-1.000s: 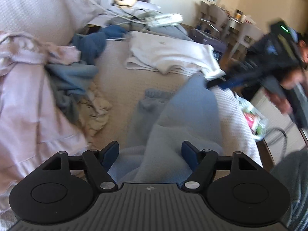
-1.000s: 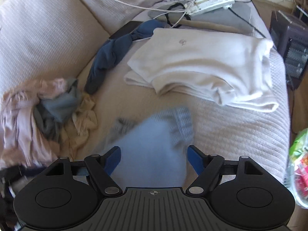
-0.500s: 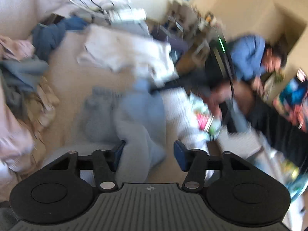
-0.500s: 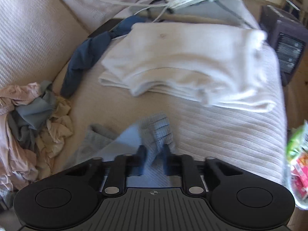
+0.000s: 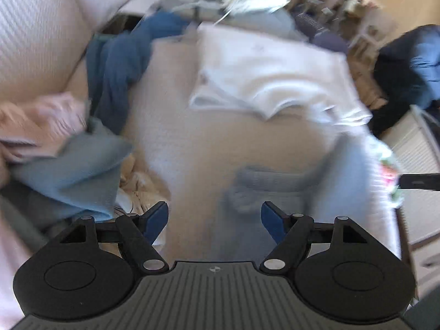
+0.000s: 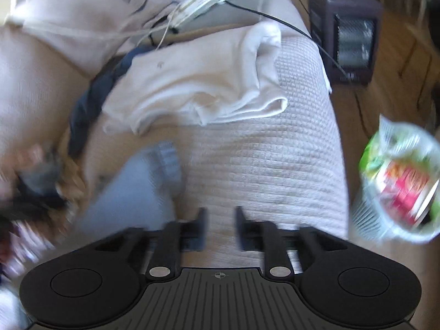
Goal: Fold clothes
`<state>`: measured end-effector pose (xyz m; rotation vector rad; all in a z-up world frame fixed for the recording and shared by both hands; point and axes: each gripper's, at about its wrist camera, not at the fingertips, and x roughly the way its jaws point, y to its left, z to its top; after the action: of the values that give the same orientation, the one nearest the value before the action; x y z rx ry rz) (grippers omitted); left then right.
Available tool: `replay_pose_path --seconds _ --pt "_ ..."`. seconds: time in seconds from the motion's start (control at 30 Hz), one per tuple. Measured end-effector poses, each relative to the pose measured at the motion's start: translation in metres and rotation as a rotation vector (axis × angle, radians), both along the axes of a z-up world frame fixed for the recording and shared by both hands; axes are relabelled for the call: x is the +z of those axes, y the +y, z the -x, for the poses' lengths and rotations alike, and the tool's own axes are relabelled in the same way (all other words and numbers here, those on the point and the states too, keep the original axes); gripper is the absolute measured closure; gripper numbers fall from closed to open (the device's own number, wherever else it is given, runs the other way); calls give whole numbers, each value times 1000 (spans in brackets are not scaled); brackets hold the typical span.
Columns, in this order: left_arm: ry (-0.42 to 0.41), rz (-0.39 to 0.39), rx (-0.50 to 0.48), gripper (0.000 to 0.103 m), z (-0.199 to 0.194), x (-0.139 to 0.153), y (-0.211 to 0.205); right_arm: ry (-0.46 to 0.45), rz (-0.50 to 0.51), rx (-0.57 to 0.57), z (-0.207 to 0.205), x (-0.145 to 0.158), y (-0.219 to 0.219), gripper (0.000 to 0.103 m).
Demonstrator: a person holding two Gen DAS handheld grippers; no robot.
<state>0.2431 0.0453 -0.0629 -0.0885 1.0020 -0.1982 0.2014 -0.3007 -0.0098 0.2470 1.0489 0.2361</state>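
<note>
Both grippers have let go of the light blue garment (image 5: 277,192) — it lies limp near the sofa (image 6: 261,165) seat's front edge. Left gripper (image 5: 214,220) and right gripper (image 6: 220,225) fingers are opening, empty. Soft, light cloth — best pinched at its ribbed hem.

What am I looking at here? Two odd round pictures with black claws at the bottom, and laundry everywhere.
There is no robot. A person holds a two-finger gripper in each hand, and each carries a wide-angle camera looking along its fingers, so each picture is one gripper's own view.

The left gripper and the right gripper both have opening jaws with nothing between them.

Both look down on a pale couch. On it lie a folded white garment, a light blue garment being worked on, a dark blue garment and a jumbled pile of unfolded clothes. Both pictures are blurred.
</note>
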Motion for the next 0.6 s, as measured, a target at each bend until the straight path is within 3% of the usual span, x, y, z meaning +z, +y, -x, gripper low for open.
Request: replay_pose_path --seconds 0.07,0.13,0.23,0.37,0.43,0.47,0.5,0.53,0.6 --pt "22 5 23 31 -10 -15 -6 -14 -58 -34 -5 7 6 30" --pt "35 36 54 31 -16 -23 -9 -4 -107 -44 -19 12 20 29" --pt "42 62 76 31 -17 -33 -11 101 -128 -114 -49 9 40 28" --pt "14 59 65 33 -14 -32 -12 239 -106 -196 -77 -13 59 28" --pt "-14 59 36 34 -10 -29 -14 257 -96 -194 -81 -24 63 29" --pt "-19 66 20 37 -9 -28 -15 251 -102 -179 -79 -29 63 36" --pt "-19 83 1 42 -8 -29 -16 241 -110 -160 -75 -31 61 60" --pt "-18 106 -12 65 -7 -31 -17 223 -114 -119 -69 -32 59 71" --pt "2 147 -28 87 -3 -35 -19 176 -81 -58 -54 -26 52 86"
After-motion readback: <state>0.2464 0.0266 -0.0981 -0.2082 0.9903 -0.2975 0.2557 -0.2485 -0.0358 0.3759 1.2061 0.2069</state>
